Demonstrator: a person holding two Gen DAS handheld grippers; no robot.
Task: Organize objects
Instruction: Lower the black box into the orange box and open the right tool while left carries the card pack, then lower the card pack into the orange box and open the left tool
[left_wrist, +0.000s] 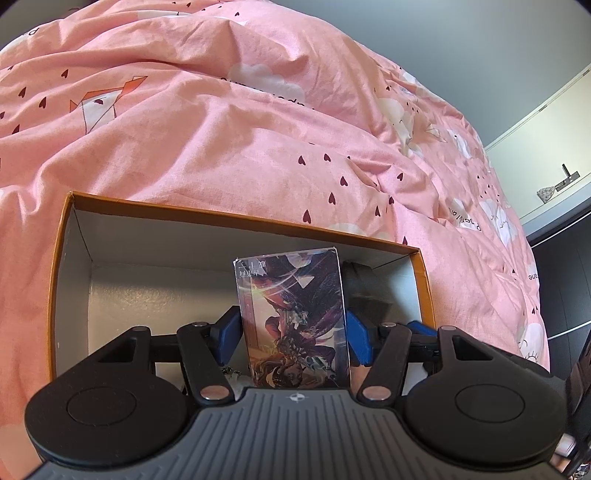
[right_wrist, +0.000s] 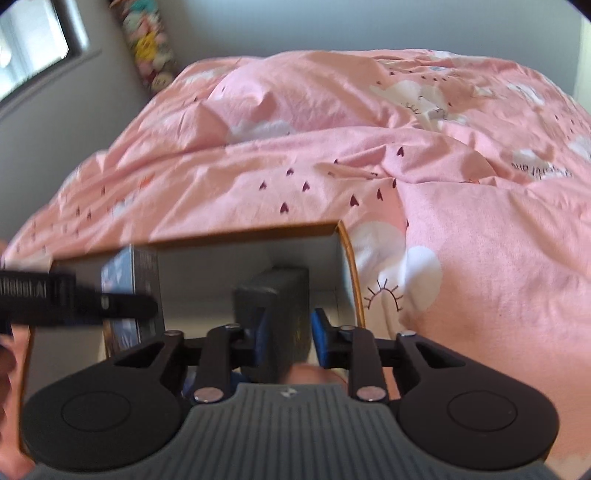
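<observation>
Box (left_wrist: 229, 216): orange-rimmed, open, resting on the pink duvet (left_wrist: 221, 129).
Left gripper (left_wrist: 291, 332): clamped on the card pack (left_wrist: 291, 317), upright over the box's middle.
Left advice: she should lower it straight and free the pads only once it seats on the floor.
Right gripper (right_wrist: 286, 332): clamped on the dark case (right_wrist: 275, 306), near the box's right wall.
Right advice: keep it beside the pack, not touching.
</observation>
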